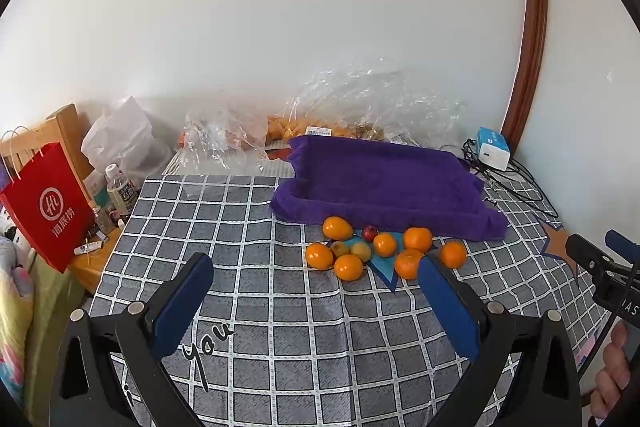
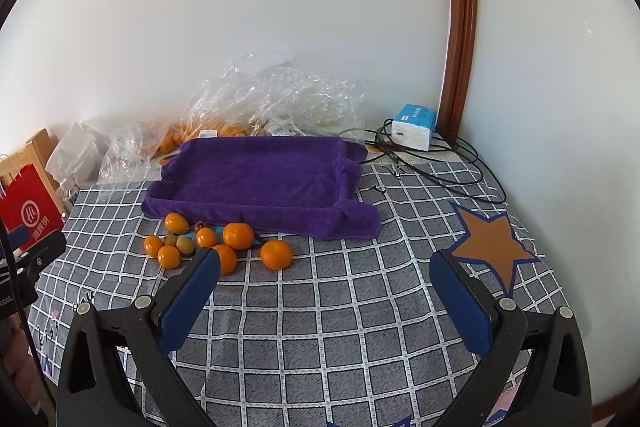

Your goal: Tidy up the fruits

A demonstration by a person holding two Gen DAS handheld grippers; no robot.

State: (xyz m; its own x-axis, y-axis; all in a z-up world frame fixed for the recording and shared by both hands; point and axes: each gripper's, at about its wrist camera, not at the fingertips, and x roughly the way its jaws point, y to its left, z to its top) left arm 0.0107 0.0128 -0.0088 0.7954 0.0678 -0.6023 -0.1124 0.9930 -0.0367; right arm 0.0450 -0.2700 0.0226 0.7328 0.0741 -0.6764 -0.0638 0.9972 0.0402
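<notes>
Start of task: fruit cluster (image 1: 380,253) loose at 6 o'clock of purple-towel tray (image 1: 384,183). Left gripper (image 1: 316,287), right gripper (image 2: 326,291): jaws spread, empty. Next: likely pinch nearest orange (image 2: 276,254), lift into tray.

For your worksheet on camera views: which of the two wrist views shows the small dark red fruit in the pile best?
The left wrist view: the red fruit sits clear between the oranges, its round shape plain. In the right wrist view it is smaller, partly behind an orange by the purple towel.

Splayed right tongs (image 2: 325,261) hover near oranges (image 2: 238,235) beside purple tray (image 2: 256,179).
</notes>
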